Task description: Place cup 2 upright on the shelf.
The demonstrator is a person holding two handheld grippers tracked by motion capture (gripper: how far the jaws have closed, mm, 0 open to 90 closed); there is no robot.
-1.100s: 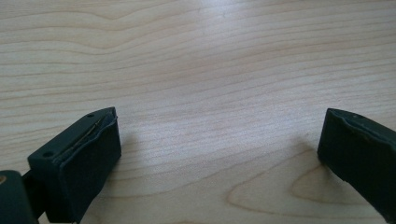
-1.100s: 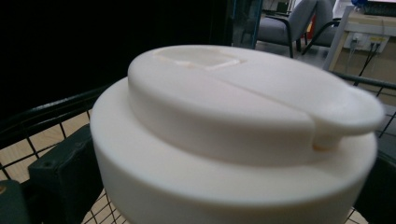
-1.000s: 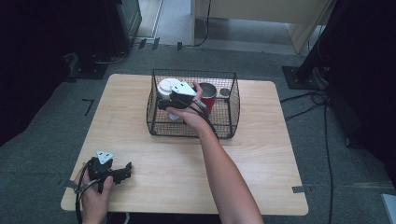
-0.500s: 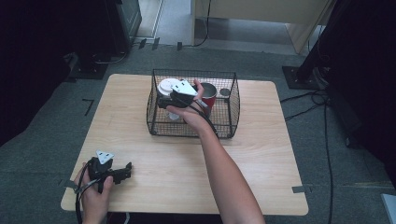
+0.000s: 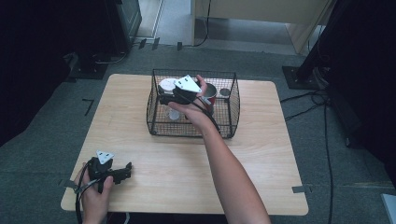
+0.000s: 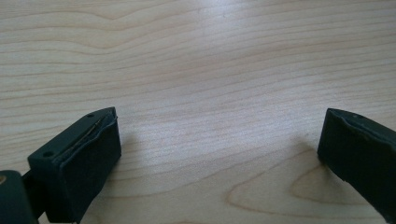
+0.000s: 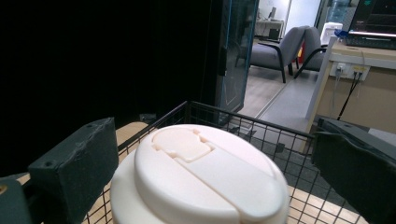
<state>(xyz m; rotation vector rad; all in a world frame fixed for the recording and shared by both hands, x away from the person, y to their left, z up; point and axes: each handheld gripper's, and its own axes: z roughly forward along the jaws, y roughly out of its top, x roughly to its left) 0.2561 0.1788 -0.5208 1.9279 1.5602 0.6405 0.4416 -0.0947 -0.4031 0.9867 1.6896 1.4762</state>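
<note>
A black wire basket (image 5: pixel 190 129) stands on the wooden table (image 5: pixel 261 140). Inside it at the back left is a white cup with a white lid (image 5: pixel 166 86), beside a red cup (image 5: pixel 211 94). My right gripper (image 5: pixel 164 99) reaches into the basket over its front wall. In the right gripper view it (image 7: pixel 215 149) is open, and the white lid (image 7: pixel 201 172) sits between the two jaws, close to the left one. My left gripper (image 5: pixel 125 171) lies near the table's front left corner. In the left gripper view it (image 6: pixel 219 135) is open over bare wood.
A small grey round thing (image 5: pixel 224 92) lies in the basket's back right corner. The table's front edge (image 5: pixel 187 212) is close behind the left hand. On the floor to the right run cables (image 5: pixel 327 140). Chairs and a desk (image 7: pixel 355 60) stand far off.
</note>
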